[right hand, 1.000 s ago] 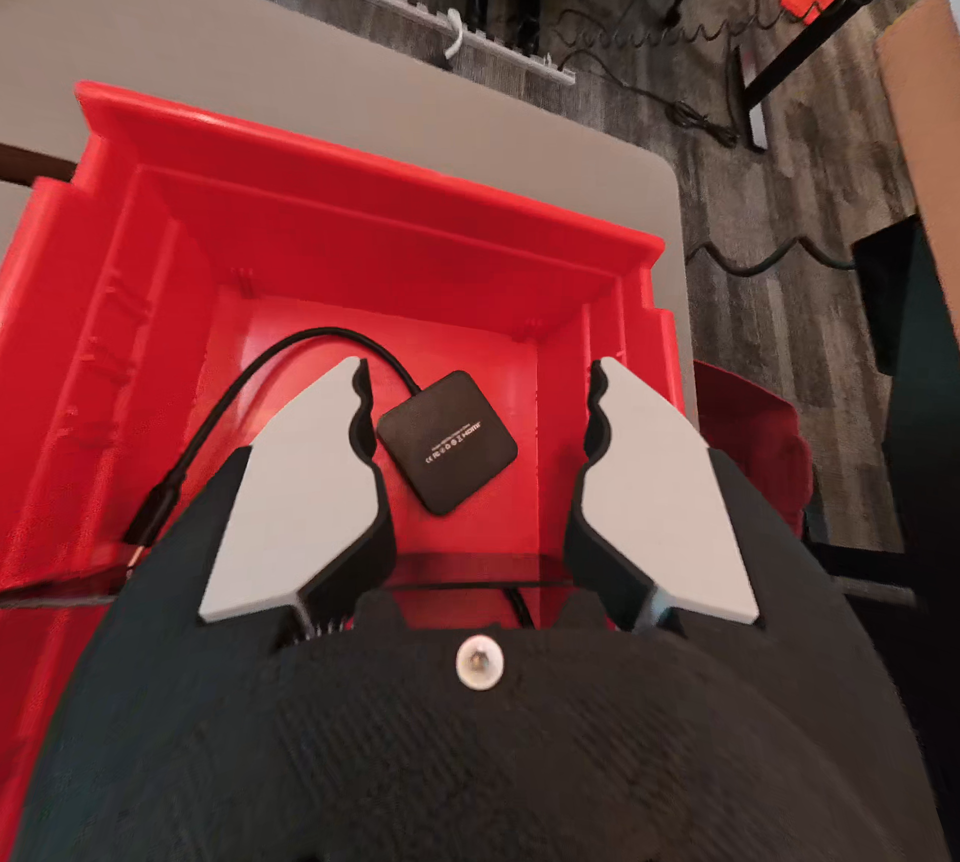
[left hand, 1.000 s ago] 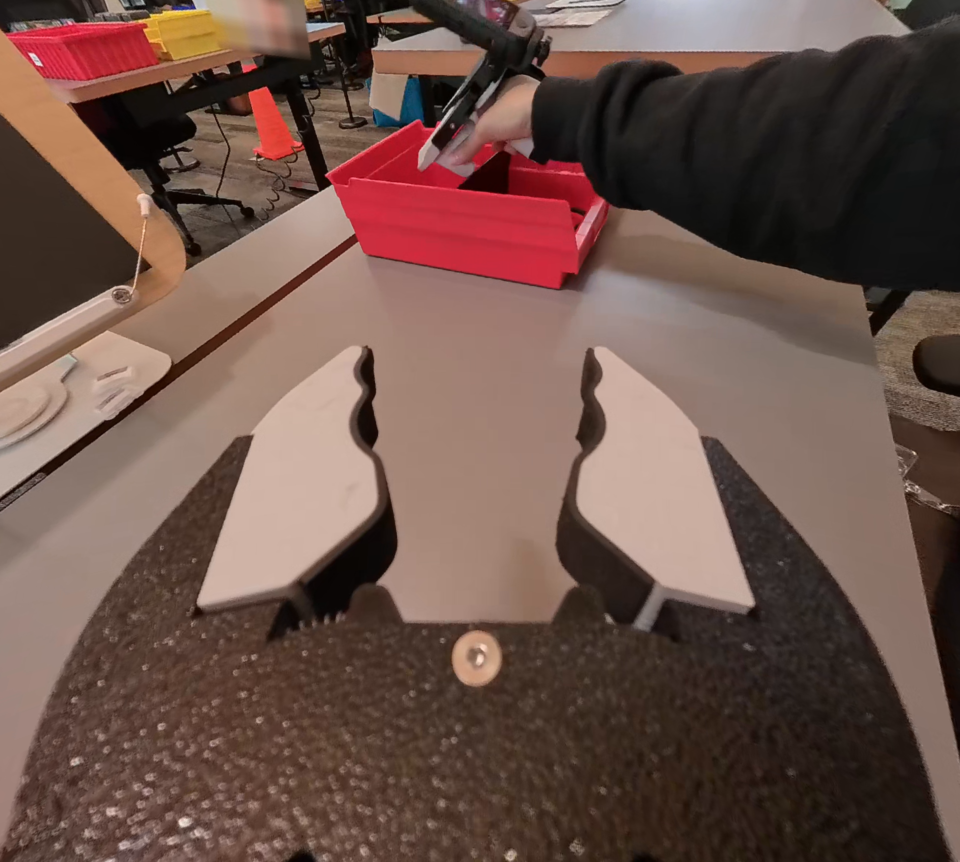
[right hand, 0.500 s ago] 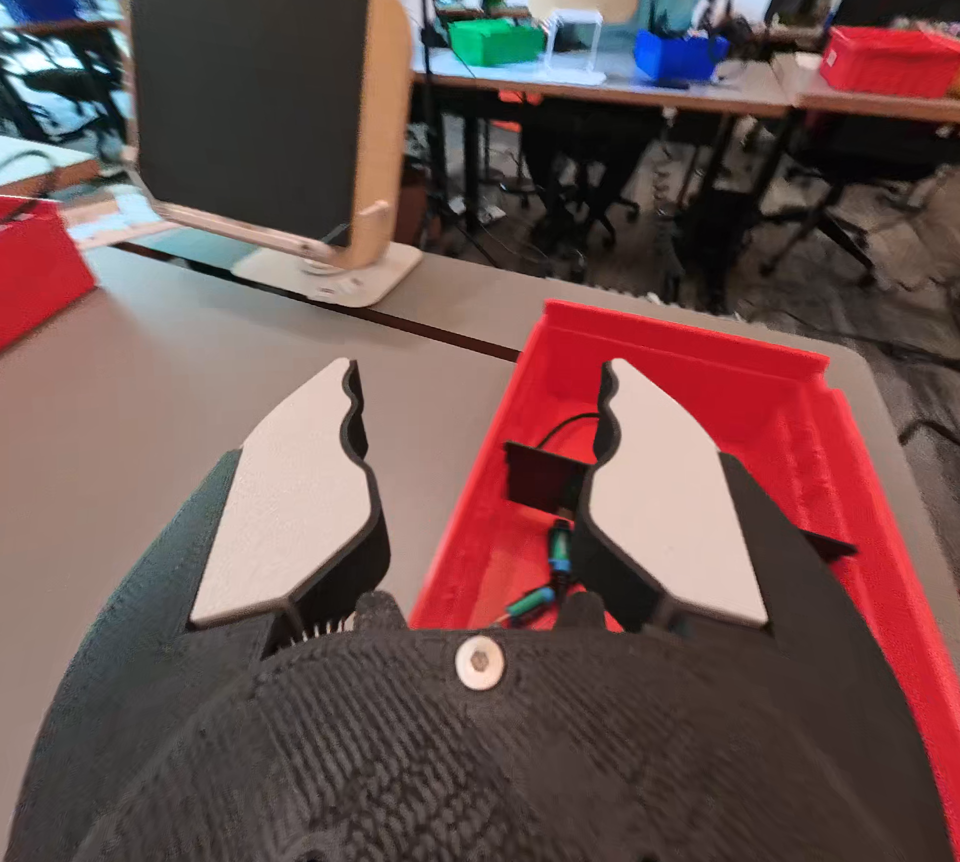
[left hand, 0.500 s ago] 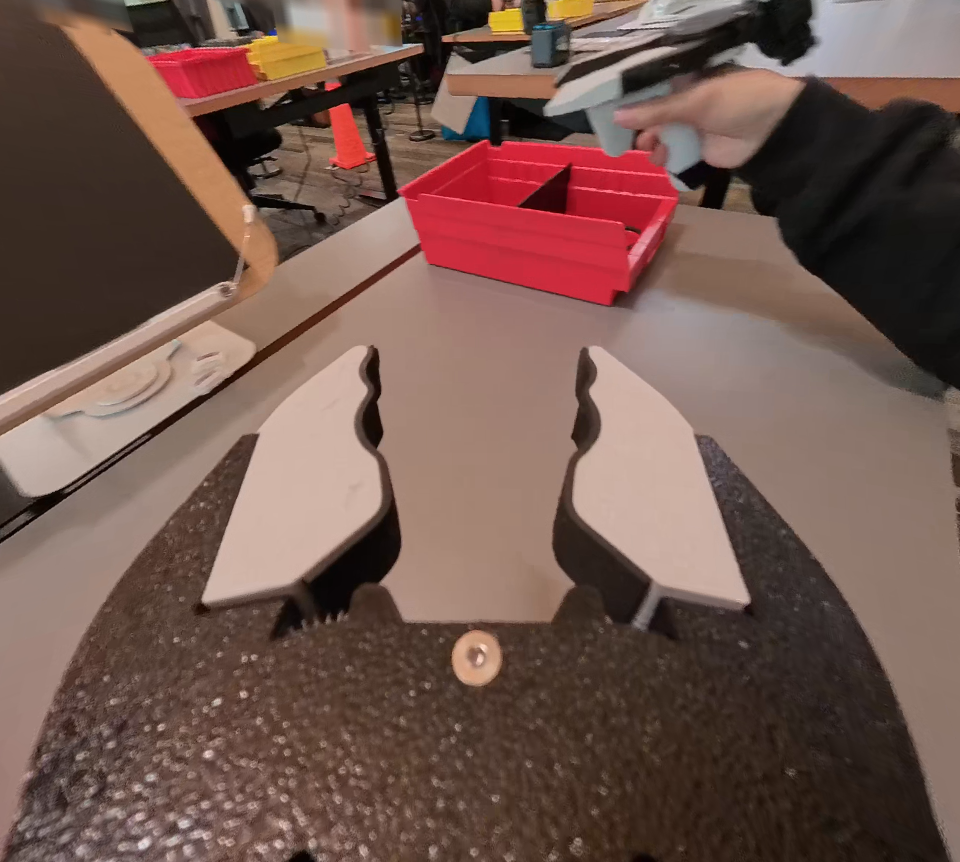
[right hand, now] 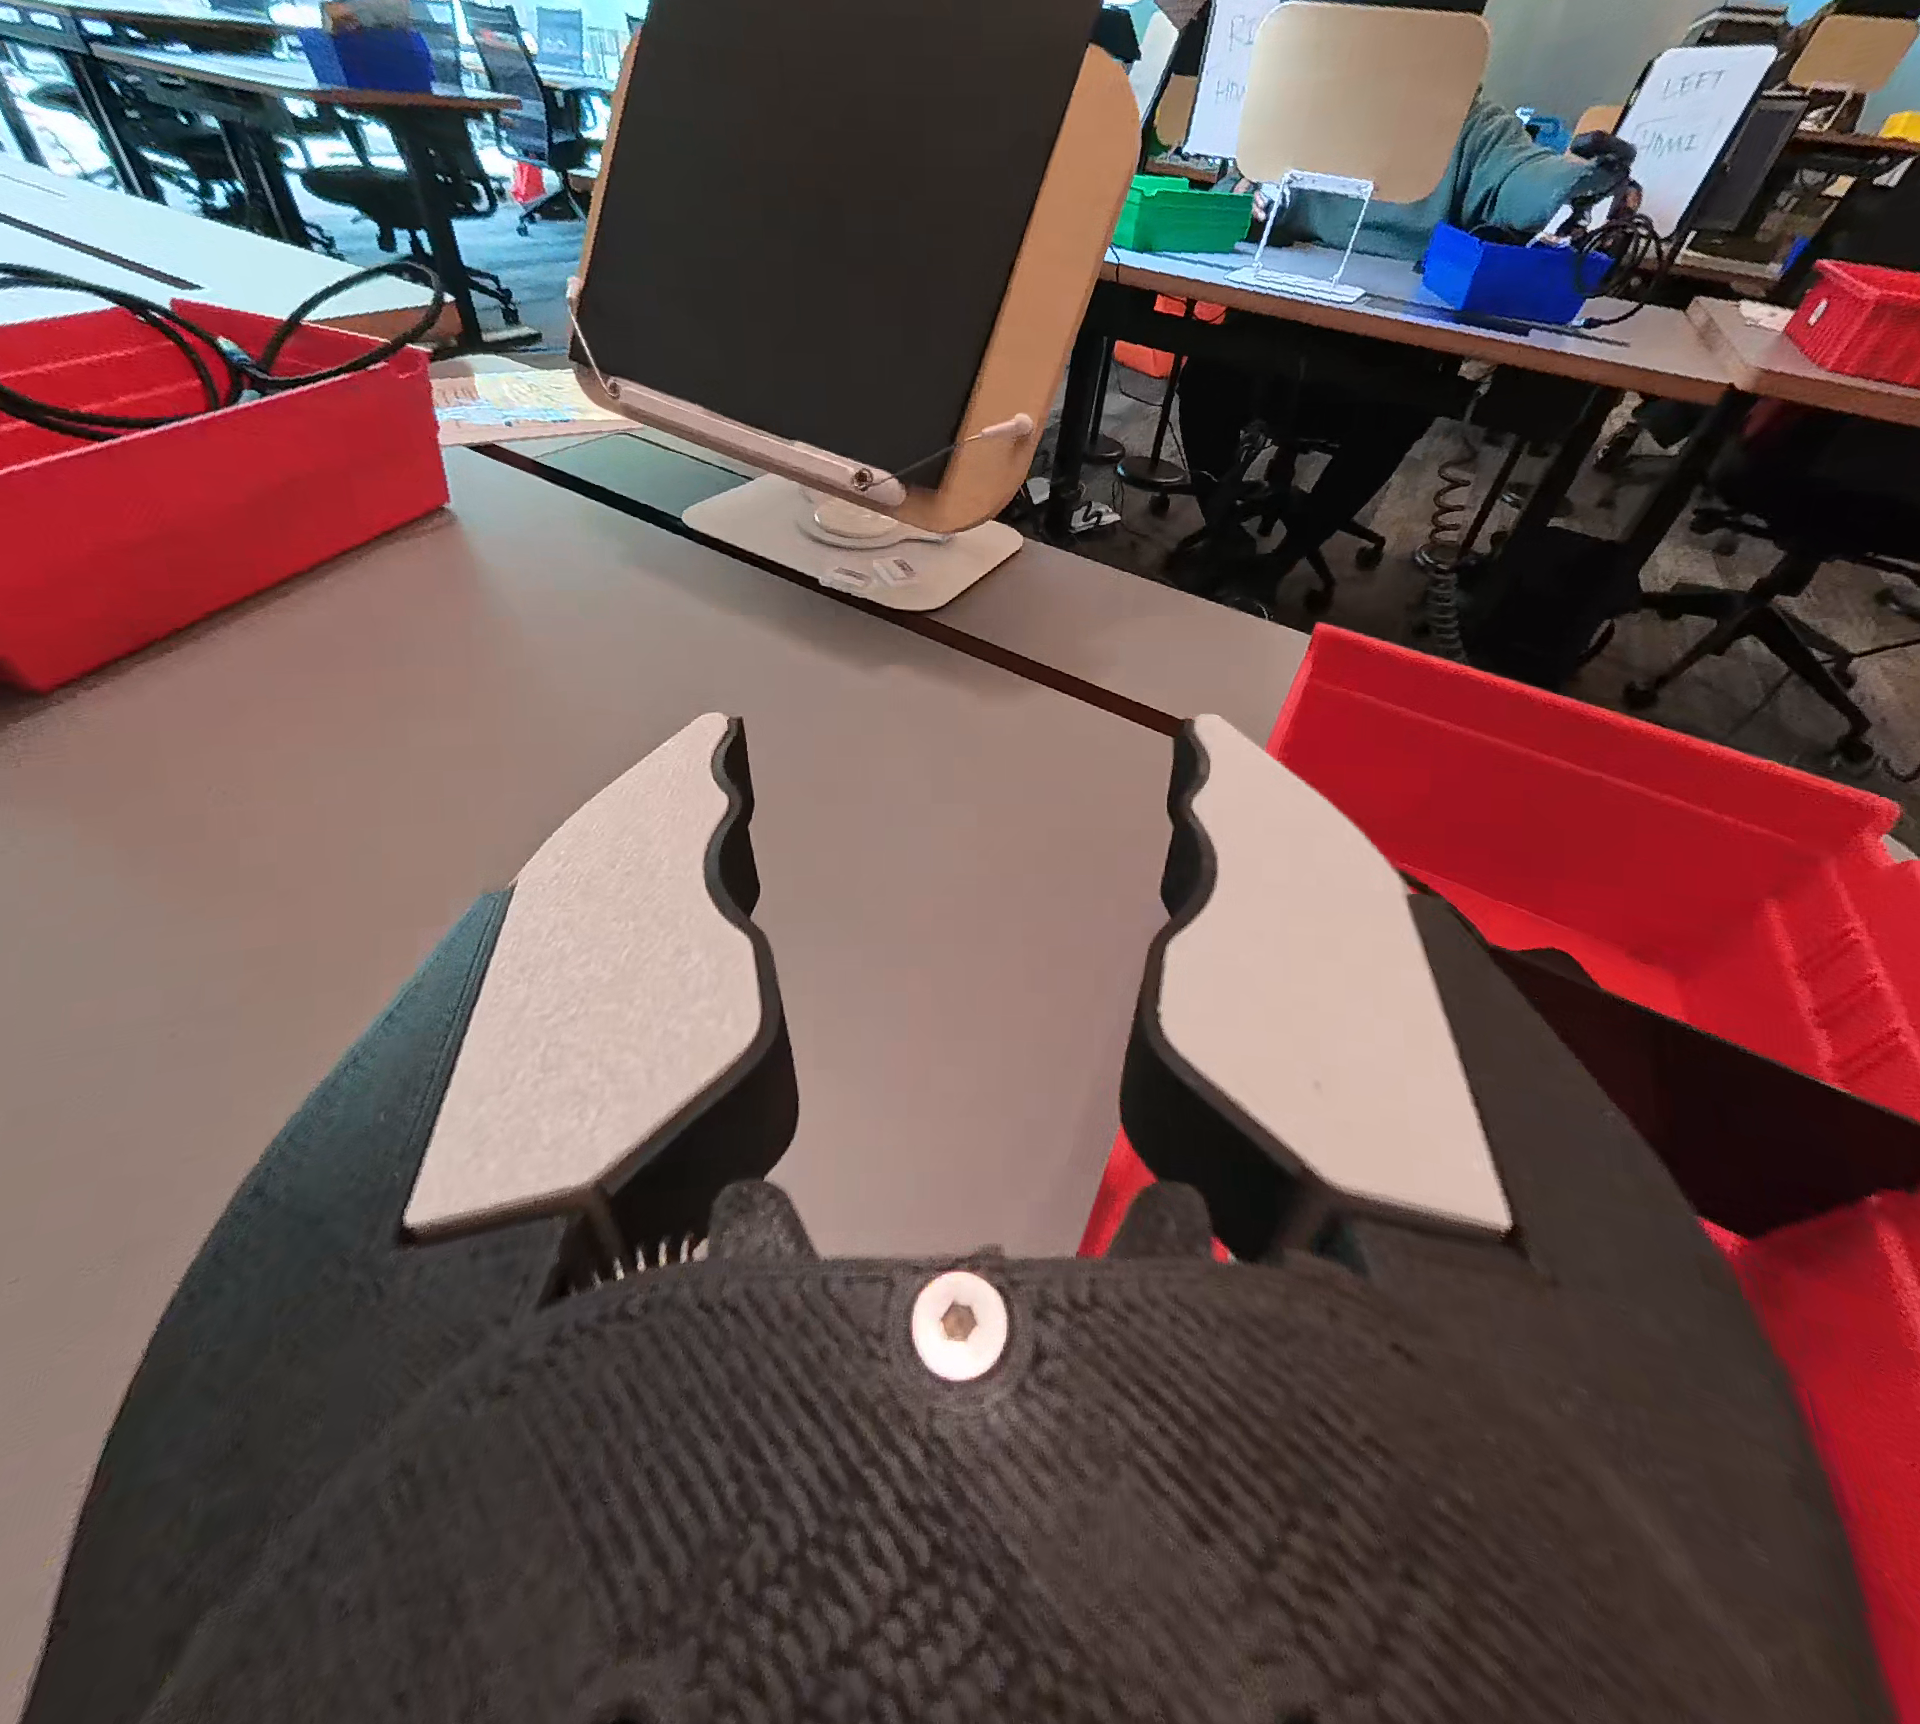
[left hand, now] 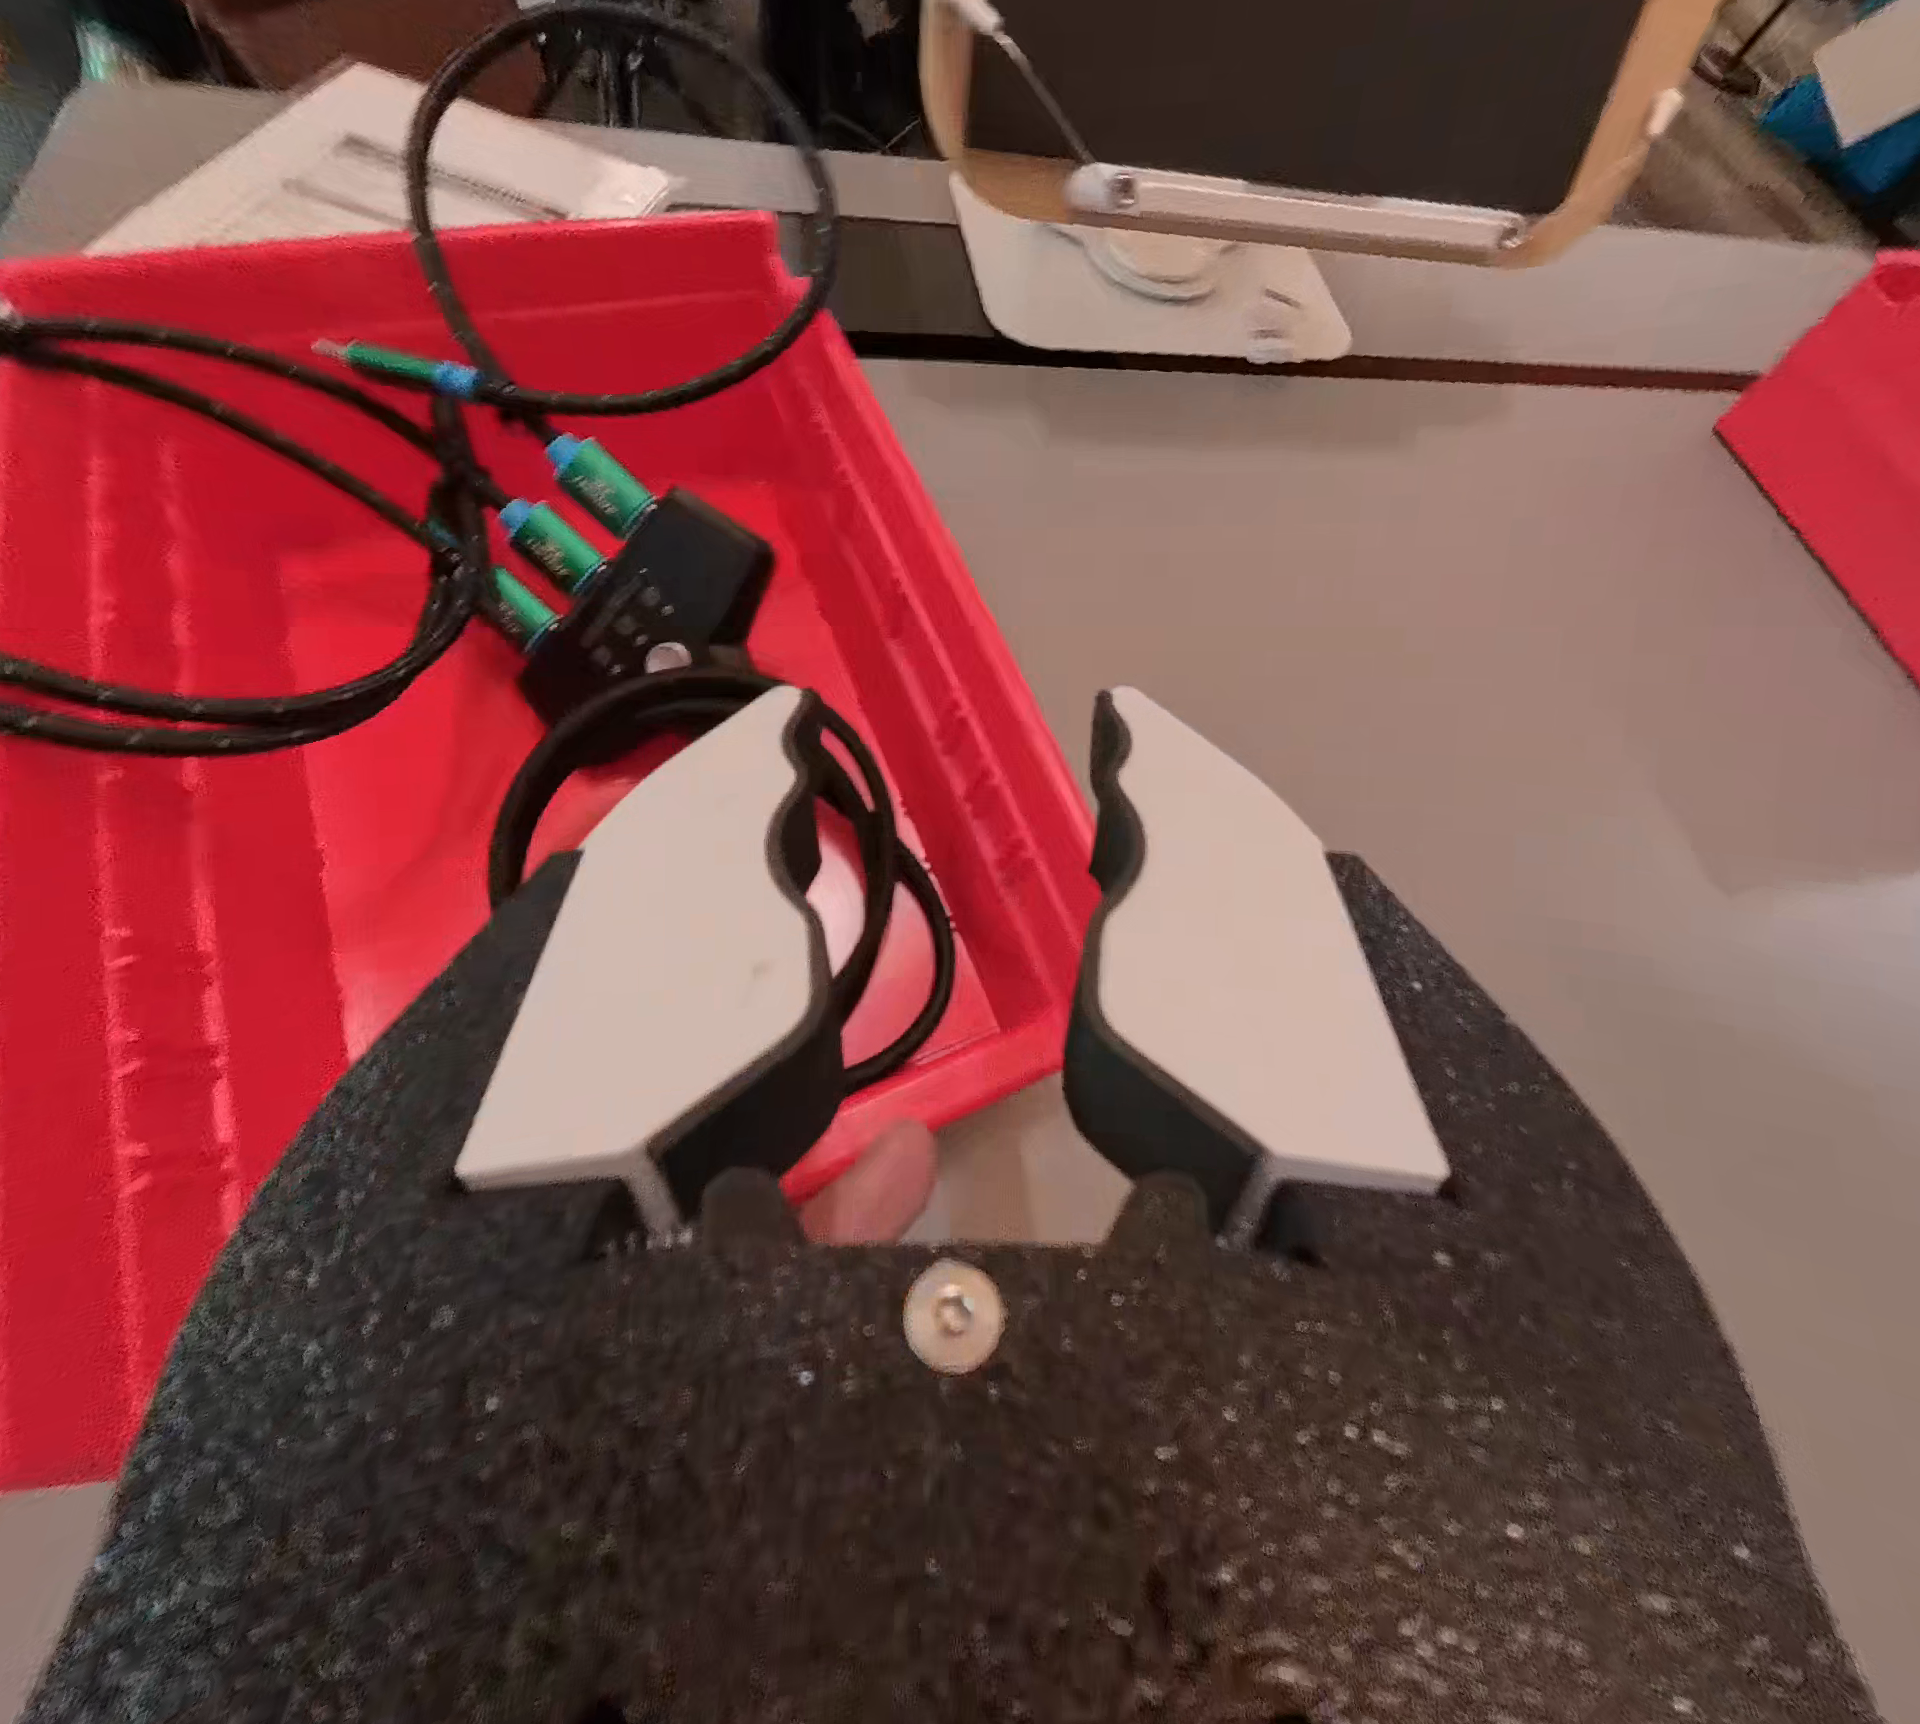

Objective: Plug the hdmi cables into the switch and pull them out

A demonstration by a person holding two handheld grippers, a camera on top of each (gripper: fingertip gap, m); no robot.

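Observation:
In the left wrist view a red bin (left hand: 156,947) holds a black HDMI switch (left hand: 665,594). Three green-and-blue HDMI plugs (left hand: 597,485) on braided black cables sit against its side, seemingly inserted. A further plug (left hand: 395,370) lies loose farther back. A thin black cable (left hand: 883,895) coils below the switch. My left gripper (left hand: 951,718) is open and empty, above the bin's right wall, short of the switch. My right gripper (right hand: 956,739) is open and empty over the bare grey table (right hand: 312,791). The same bin with cables shows at far left in the right wrist view (right hand: 208,490).
A second red bin (right hand: 1558,791) with a black divider (right hand: 1662,1082) sits just right of my right gripper; its corner shows in the left wrist view (left hand: 1849,448). A dark board on a white stand (right hand: 862,116) stands at the table's back edge. Papers (left hand: 364,157) lie behind the left bin.
My left gripper has swung from facing the far bin to looking down into the bin with the switch. My right gripper has lifted out of its bin and now points across the table.

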